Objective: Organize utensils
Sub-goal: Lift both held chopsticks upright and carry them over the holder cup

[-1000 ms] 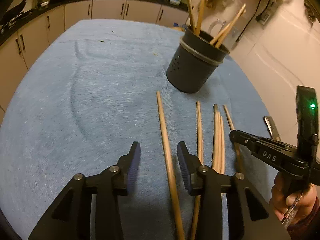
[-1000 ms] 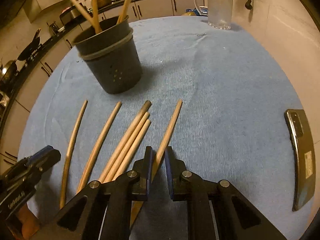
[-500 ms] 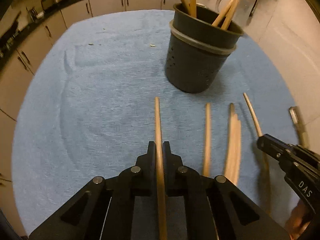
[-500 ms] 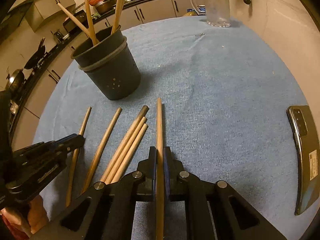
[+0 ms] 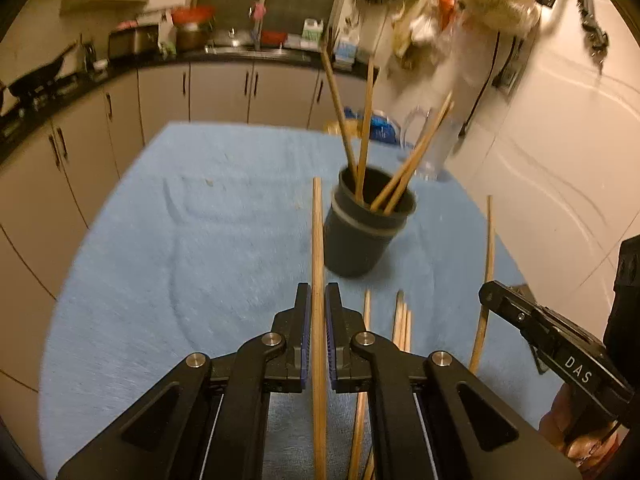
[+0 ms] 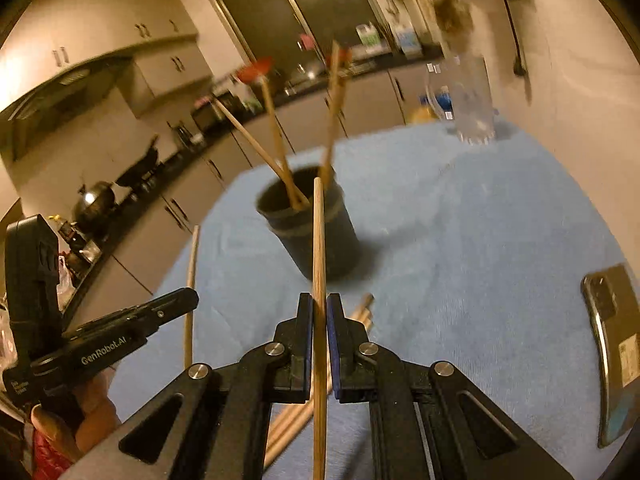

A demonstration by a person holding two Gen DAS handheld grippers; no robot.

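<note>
The left hand-held gripper [image 5: 317,336] is black, with blue ridged pads and round silver screws. The right hand-held gripper [image 6: 319,336] looks the same. White letters on their sides say "DAS" and "GenRobot.AI"; a red sleeve shows

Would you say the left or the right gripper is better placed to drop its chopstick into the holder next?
Probably the right gripper: its chopstick already lines up with the holder, while the left gripper aims its stick beside it.

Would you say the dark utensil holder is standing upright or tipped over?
Upright: the holder stands on its base on the blue cloth, mouth up, chopsticks sticking out.
</note>
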